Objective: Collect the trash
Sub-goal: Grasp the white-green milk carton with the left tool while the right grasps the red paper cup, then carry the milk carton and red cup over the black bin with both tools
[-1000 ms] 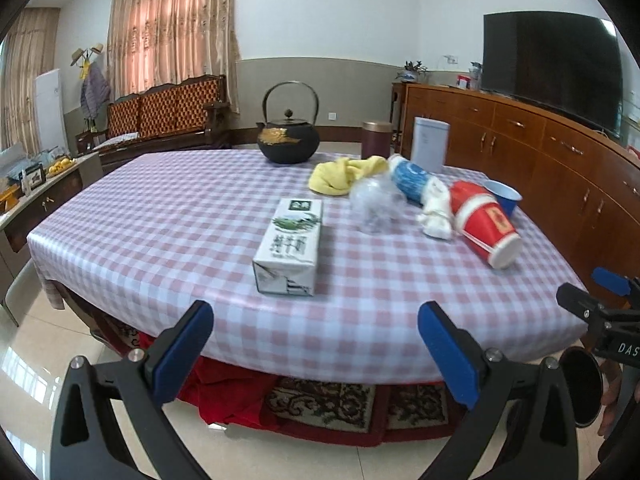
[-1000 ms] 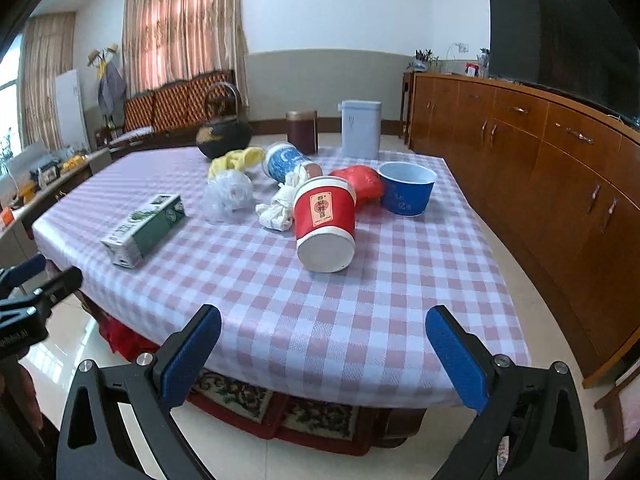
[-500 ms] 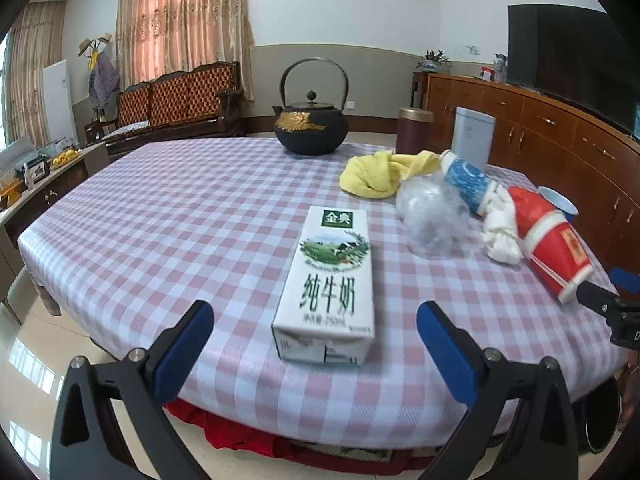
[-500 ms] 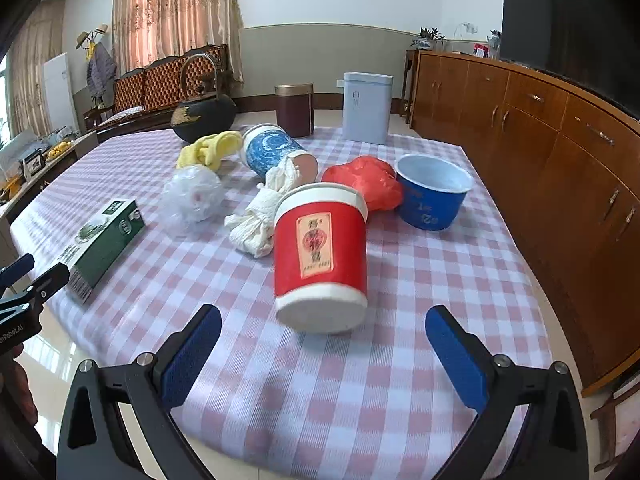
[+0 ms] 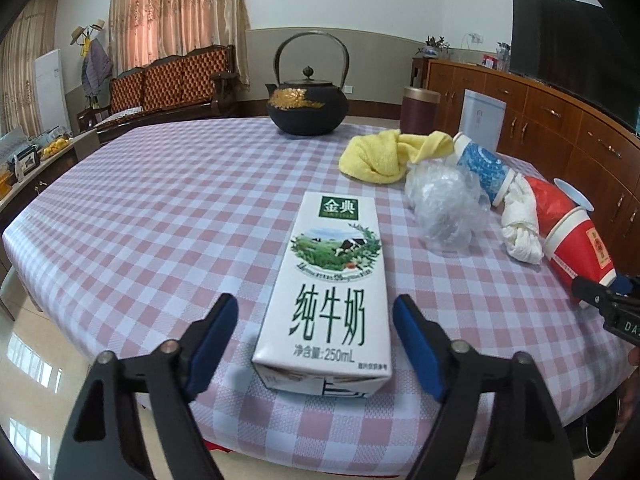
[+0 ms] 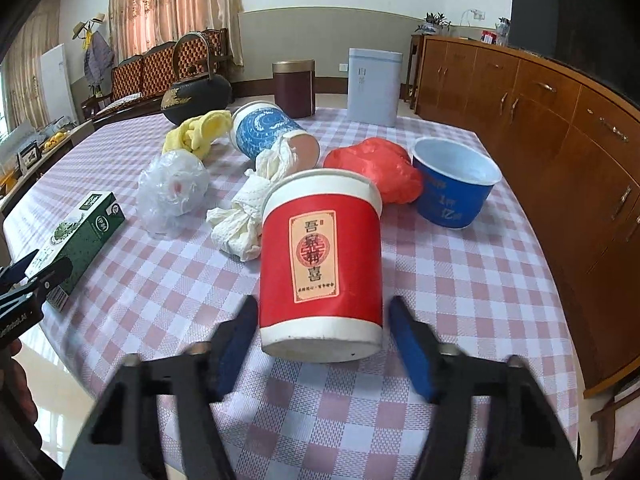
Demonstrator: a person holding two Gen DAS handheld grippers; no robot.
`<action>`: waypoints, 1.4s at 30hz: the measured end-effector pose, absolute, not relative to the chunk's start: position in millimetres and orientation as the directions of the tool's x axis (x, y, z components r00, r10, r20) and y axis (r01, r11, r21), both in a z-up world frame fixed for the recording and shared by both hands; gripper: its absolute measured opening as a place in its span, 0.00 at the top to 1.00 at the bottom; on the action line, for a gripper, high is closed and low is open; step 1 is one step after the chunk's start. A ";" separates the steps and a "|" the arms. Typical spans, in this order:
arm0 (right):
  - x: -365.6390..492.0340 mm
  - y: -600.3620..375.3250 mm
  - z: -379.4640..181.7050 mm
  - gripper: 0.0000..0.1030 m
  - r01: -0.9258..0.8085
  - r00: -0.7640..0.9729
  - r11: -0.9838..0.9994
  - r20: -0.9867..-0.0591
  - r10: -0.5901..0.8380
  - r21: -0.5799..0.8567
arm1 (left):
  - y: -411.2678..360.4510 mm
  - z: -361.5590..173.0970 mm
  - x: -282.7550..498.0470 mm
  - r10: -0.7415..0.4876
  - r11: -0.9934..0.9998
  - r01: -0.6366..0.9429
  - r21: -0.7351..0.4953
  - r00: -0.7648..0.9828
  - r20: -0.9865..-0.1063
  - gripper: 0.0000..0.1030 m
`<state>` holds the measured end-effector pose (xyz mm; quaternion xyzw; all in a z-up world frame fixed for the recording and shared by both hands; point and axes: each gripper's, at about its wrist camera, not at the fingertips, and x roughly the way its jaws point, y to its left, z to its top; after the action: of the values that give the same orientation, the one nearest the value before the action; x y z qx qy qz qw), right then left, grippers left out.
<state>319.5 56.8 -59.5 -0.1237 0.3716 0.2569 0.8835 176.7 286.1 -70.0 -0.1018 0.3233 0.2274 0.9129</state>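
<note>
On the checked table (image 5: pixel 160 208) lie one milk carton (image 5: pixel 332 280), two tipped paper cups, one blue bowl (image 6: pixel 456 188), one tissue wad (image 6: pixel 244 220) and two bags. The left gripper (image 5: pixel 314 344) closes its jaws around the carton at 6 o'clock, not yet touching. The right gripper (image 6: pixel 320 344) closes likewise on the red paper cup (image 6: pixel 320 256).

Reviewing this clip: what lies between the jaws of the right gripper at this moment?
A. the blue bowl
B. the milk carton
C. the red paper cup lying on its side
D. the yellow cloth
C. In the right wrist view the red paper cup lies on its side with its base toward the camera, between the closing jaws of the right gripper, which do not yet press on it.
</note>
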 end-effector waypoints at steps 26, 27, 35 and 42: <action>264.5 -34.0 -17.9 0.44 -0.480 0.678 0.877 -0.634 0.372 0.001 | 193.2 -13.7 151.5 0.203 0.952 -0.292 -0.087 0.821 -0.534 0.46; 262.6 -38.9 -15.8 0.44 -0.473 0.683 0.881 -0.632 0.368 0.001 | 188.3 -12.4 151.9 0.195 0.955 -0.282 -0.087 0.825 -0.531 0.46; 247.3 -89.7 0.7 0.44 -0.407 0.725 0.914 -0.605 0.327 0.007 | 135.4 1.2 151.6 0.121 0.980 -0.183 -0.073 0.851 -0.510 0.46; 236.2 -127.3 9.0 0.44 -0.355 0.752 0.935 -0.591 0.292 0.010 | 94.5 10.4 151.2 0.054 0.993 -0.101 -0.069 0.867 -0.496 0.46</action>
<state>236.2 -127.3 9.0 -0.0514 0.3065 0.1731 0.9346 151.2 94.5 10.4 -0.0461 0.2552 0.0401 0.9650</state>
